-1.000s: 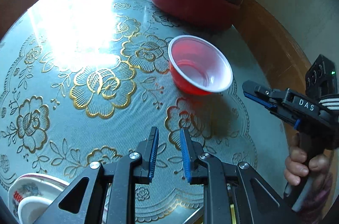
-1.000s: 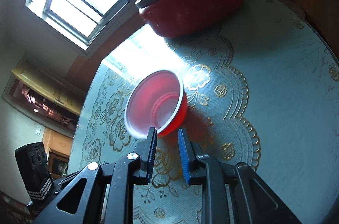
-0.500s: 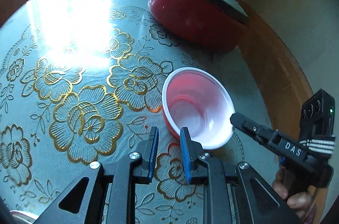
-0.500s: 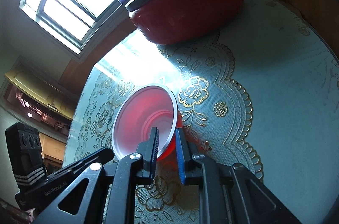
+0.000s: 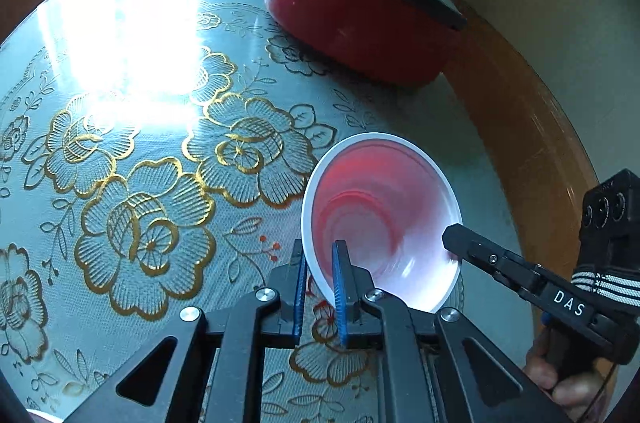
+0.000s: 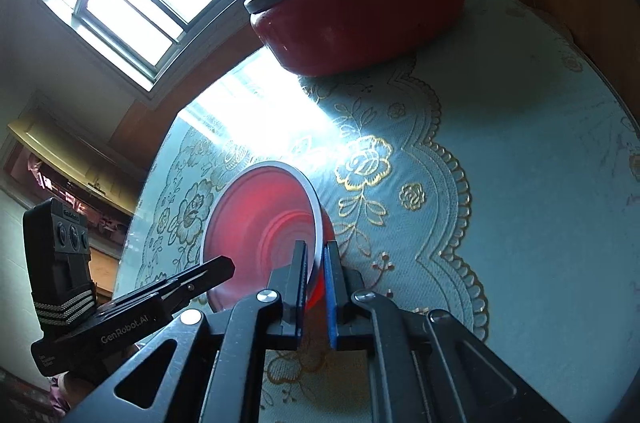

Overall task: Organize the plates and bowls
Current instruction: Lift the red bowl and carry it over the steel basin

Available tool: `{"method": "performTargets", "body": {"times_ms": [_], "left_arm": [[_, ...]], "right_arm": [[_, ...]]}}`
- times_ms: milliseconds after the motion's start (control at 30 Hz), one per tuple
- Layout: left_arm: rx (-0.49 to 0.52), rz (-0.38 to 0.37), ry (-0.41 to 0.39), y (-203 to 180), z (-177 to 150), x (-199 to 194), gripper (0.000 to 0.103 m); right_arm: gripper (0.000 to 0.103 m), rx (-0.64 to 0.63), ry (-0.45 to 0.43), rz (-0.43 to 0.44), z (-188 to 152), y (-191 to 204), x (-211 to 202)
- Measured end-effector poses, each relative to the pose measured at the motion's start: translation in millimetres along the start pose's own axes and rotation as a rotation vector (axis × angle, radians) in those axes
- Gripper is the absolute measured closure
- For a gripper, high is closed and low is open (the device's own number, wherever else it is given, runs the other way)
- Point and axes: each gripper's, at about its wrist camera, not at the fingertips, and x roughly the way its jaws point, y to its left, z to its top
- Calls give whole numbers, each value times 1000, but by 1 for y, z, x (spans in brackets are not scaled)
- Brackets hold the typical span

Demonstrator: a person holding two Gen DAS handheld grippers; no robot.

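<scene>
Near the red pot (image 5: pixel 360 23), red bowl (image 5: pixel 380 219) pinched by left gripper (image 5: pixel 320 287) and right gripper (image 6: pixel 316 287) (rim each), not yet stacked.

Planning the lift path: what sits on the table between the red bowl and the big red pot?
Nothing: in the left wrist view only bare floral tablecloth separates the red bowl from the red pot; the right wrist view agrees.

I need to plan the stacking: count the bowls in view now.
1. The bowl sits on the table before the pot, its rim pinched by the left gripper and right gripper. Others may lie outside view.
</scene>
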Motion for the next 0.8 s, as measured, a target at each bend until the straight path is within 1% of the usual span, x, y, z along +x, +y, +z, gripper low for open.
{"method": "performTargets", "body": {"times_ms": [133,300,600,800], "left_arm": [[4,-12,21,-2,-13,-8,91],[-4,-32,43,-5,-29,-16,91],[21,-54,16,-12,-57,-47,91],[38,-68,1,-15,-73,-72,91]], "right_arm": [[96,13,21,8,-13,-3,-8],[96,34,23,21,-28,-6,-21],[96,22,0,55,-50,1,-54],[95,-11,-14,72,-69,13,-76]]}}
